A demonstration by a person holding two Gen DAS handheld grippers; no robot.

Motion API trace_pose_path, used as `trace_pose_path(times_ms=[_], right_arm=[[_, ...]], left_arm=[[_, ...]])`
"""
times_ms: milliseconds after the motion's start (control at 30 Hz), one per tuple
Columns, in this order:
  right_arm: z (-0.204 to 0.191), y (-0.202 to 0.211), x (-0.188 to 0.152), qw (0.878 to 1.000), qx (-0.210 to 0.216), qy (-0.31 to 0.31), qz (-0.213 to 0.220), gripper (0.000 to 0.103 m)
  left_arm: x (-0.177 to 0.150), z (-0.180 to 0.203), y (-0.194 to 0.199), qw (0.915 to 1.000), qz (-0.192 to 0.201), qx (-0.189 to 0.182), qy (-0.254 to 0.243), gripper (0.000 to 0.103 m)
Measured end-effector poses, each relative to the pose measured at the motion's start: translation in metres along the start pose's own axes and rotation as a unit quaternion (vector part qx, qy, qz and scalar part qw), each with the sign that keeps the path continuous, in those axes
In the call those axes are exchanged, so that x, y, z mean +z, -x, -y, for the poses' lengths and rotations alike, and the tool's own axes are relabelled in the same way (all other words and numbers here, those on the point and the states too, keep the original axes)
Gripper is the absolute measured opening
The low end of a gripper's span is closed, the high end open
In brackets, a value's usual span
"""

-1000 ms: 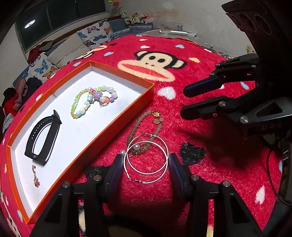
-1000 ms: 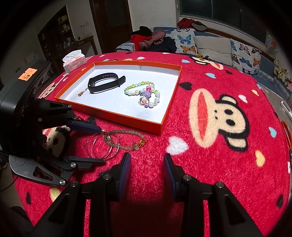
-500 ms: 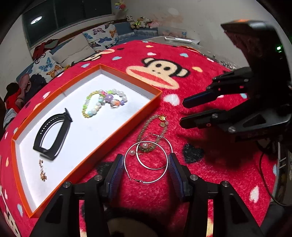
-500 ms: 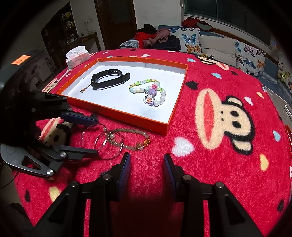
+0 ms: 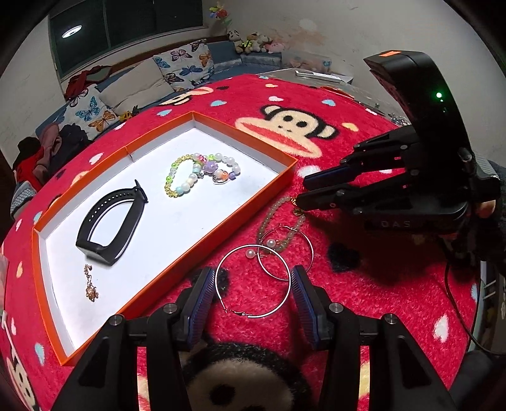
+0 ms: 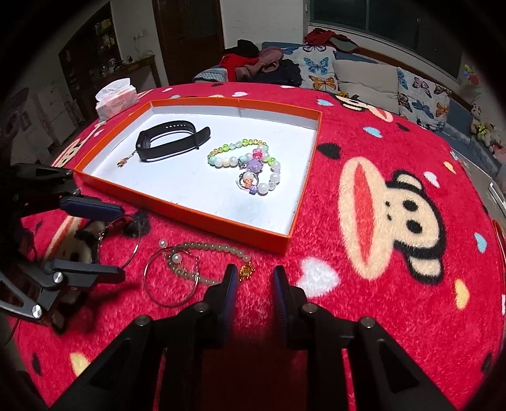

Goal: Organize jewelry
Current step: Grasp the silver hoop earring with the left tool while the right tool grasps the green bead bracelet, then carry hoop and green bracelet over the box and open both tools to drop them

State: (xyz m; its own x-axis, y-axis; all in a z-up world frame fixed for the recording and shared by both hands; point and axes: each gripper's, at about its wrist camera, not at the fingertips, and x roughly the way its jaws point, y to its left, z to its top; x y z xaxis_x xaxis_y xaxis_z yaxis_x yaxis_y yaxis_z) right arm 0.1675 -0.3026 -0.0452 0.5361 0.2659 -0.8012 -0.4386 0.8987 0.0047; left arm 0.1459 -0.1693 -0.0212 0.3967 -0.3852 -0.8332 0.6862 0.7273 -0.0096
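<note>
The left tool (image 5: 253,284) has drawn back, its jaws apart around one hoop (image 5: 253,281) on the worktop beside the tray (image 5: 205,240). The right tool (image 6: 253,278), released, has come close to the bracelet (image 6: 215,249); both pickups seem near.

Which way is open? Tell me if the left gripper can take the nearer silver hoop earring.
Probably yes: the left gripper is open, its fingers either side of the silver hoop earring flat on the red rug, nothing between.

Dim room, a ceiling lamp (image 5: 72,31) mirrored in the window; sharp centre, fisheye-warped dark vignetted edges
</note>
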Motion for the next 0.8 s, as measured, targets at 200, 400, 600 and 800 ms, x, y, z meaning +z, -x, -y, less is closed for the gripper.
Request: trace_pose_path(times_ms=[200, 400, 600, 800], right_arm=[[-0.008, -0.005, 0.003, 1.0, -0.018, 0.009, -0.004, 0.019], [-0.017, -0.011, 0.005, 0.999, -0.042, 0.027, -0.009, 0.014], [-0.015, -0.008, 0.003, 0.999, -0.037, 0.017, -0.008, 0.013], [-0.018, 0.011, 0.003, 0.999, -0.03, 0.015, 0.014, 0.013]], left_arm=[[0.0, -0.001, 0.003, 1.0, 0.006, -0.004, 0.001, 0.053], [-0.001, -0.001, 0.009, 0.9999, 0.012, -0.004, 0.002, 0.053], [-0.006, -0.006, 0.014, 0.9999, 0.013, 0.001, 0.011, 0.053], [-0.007, -0.013, 0.021, 0.9996, 0.019, 0.005, 0.022, 0.053]])
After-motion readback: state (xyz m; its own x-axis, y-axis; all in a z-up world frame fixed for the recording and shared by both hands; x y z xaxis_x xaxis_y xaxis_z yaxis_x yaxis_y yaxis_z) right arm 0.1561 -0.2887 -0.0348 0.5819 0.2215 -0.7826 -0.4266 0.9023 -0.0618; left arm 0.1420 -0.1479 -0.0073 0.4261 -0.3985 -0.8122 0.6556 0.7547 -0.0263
